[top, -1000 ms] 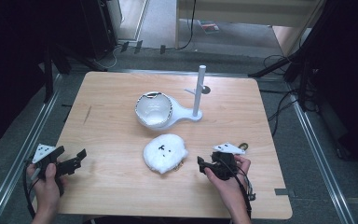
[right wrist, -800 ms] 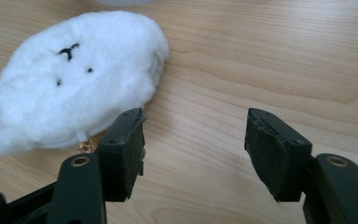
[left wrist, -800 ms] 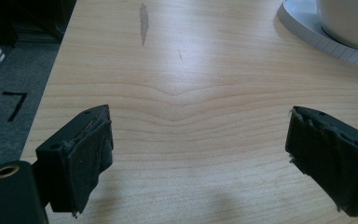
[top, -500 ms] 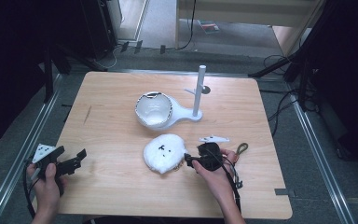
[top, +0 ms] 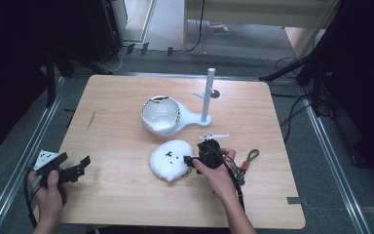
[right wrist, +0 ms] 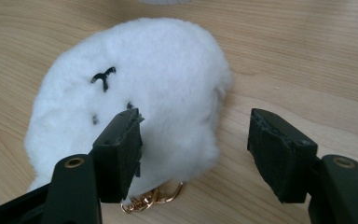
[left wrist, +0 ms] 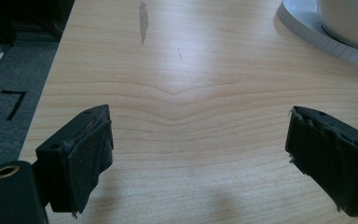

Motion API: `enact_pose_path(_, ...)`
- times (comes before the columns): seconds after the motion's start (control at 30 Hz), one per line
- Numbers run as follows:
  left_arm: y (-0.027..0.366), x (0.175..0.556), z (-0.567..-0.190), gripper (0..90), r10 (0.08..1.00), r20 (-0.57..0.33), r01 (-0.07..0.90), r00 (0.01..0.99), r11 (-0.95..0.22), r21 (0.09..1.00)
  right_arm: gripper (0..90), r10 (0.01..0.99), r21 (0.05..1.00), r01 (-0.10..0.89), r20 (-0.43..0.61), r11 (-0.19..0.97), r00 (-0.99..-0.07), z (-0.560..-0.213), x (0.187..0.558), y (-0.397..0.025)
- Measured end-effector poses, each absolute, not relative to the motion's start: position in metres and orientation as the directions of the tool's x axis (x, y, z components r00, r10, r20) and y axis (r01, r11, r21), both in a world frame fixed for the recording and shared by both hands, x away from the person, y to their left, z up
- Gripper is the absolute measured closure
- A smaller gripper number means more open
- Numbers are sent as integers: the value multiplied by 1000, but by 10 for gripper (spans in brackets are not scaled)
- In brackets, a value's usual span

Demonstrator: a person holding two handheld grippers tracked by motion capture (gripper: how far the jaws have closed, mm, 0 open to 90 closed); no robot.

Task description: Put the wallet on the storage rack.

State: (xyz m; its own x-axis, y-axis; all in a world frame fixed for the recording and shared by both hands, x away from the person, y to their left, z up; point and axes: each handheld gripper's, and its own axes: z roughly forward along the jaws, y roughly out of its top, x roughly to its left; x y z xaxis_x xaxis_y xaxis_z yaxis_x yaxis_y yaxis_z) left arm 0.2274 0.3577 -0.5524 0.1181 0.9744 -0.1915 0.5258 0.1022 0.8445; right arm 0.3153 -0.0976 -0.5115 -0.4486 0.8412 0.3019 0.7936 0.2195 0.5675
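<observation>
A white fluffy plush (top: 169, 161) with small black marks lies on the wooden table (top: 126, 112), front of centre. My right gripper (top: 190, 161) is at its right edge, open. In the right gripper view the plush (right wrist: 135, 88) sits partly between the jaws, with the left pad (right wrist: 123, 149) against its fur and the right pad clear of it; a gold clasp (right wrist: 151, 198) pokes out beneath. My left gripper (top: 83, 165) is held open at the table's front left, over bare wood (left wrist: 191, 107), nothing between its jaws.
A white bowl-shaped holder (top: 160, 114) on a flat base with an upright white post (top: 207, 95) stands behind the plush; its base edge (left wrist: 307, 28) appears top right in the left gripper view. A ringed cord (top: 249, 157) lies right of the right hand.
My right gripper has moved left from the table's front right up to the plush and now straddles its edge. The left gripper has stayed put.
</observation>
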Motion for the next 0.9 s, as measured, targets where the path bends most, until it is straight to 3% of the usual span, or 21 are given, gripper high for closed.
enact_pose_path(0.4, 358, 227, -552, 82, 975, -189, 530, 119, 99, 843, 358, 841, 515, 826, 322, 229, -434, -524, 323, -79)
enact_pose_path(0.73, 357, 228, -552, 83, 976, -185, 533, 119, 95, 841, 445, 856, 553, 780, 213, 293, -472, -527, 315, -67)
enact_pose_path(0.9, 358, 228, -552, 83, 975, -186, 533, 117, 96, 841, 578, 853, 557, 782, 231, 278, -468, -527, 315, -68)
